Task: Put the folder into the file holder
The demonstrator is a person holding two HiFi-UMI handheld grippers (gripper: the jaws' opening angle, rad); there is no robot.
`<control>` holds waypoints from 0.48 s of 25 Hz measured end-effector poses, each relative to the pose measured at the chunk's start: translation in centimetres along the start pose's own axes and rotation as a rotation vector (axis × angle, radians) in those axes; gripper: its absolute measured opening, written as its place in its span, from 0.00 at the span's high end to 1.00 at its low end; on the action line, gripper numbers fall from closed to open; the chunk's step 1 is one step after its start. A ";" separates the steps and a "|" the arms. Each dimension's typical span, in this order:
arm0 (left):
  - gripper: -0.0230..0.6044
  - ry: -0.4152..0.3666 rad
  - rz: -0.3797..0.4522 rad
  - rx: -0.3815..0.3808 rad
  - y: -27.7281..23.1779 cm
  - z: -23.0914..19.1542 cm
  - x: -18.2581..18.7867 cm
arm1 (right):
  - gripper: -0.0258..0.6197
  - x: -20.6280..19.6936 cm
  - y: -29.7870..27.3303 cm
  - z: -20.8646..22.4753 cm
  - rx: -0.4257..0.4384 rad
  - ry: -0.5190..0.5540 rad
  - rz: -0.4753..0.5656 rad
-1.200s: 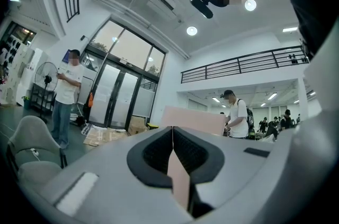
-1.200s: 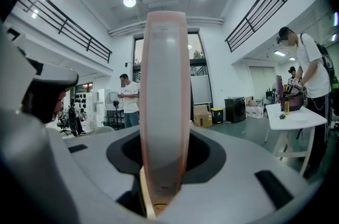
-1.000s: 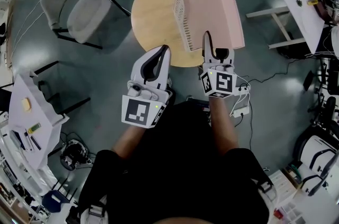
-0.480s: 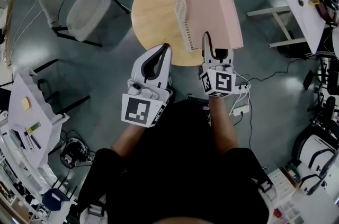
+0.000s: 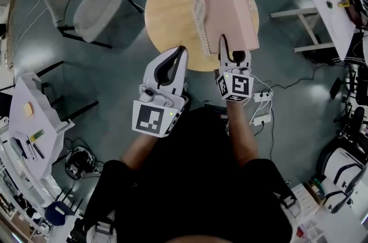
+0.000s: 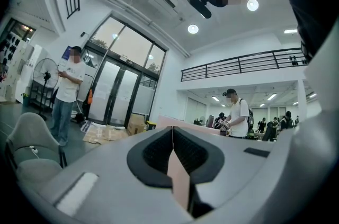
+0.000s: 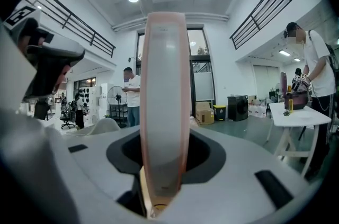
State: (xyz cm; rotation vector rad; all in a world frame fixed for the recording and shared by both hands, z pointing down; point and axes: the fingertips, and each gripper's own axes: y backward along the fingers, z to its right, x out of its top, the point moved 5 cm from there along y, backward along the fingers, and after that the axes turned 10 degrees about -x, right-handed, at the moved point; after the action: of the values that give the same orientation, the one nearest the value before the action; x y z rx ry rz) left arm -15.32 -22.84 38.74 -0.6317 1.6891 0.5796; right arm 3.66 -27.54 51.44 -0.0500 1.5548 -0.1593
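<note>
A pink folder (image 5: 233,3) stands on edge above the round wooden table (image 5: 169,12), its lower end clamped in my right gripper (image 5: 233,52). In the right gripper view its pale spine (image 7: 164,85) rises straight up between the jaws of my right gripper (image 7: 165,135). Just left of the folder on the table, touching or overlapped by it, is the pink lattice file holder (image 5: 199,9). My left gripper (image 5: 180,51) hovers at the table's near edge, shut with nothing in it. Its jaw tips meet in the left gripper view (image 6: 172,130).
A grey chair (image 5: 86,9) stands left of the table. White work tables sit at the right (image 5: 339,0) and lower left (image 5: 31,115). A power strip with cables (image 5: 261,115) lies on the floor by my right arm. People stand in the background.
The folder has turned more edge-on and nearer upright over the file holder. The left gripper has stayed where it was.
</note>
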 end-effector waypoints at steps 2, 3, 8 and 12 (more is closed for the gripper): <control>0.95 0.000 -0.002 0.000 0.0 0.0 -0.1 | 0.75 -0.5 -0.2 0.0 0.000 -0.001 -0.009; 0.95 0.000 -0.003 -0.001 -0.1 0.0 -0.1 | 0.75 -0.7 -0.3 0.0 0.000 -0.001 -0.013; 0.95 -0.002 -0.005 0.001 -0.2 -0.2 0.0 | 0.75 -1.7 -0.9 0.1 0.000 -0.001 -0.035; 0.95 -0.001 -0.006 0.011 -0.1 -0.6 -0.1 | 0.75 -2.7 -1.0 0.0 0.004 -0.005 -0.052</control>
State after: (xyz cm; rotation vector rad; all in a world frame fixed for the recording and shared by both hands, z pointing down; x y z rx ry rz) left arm -15.69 -23.33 38.97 -0.6278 1.6880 0.5662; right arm 3.52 -28.20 54.25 -0.0874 1.5487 -0.2037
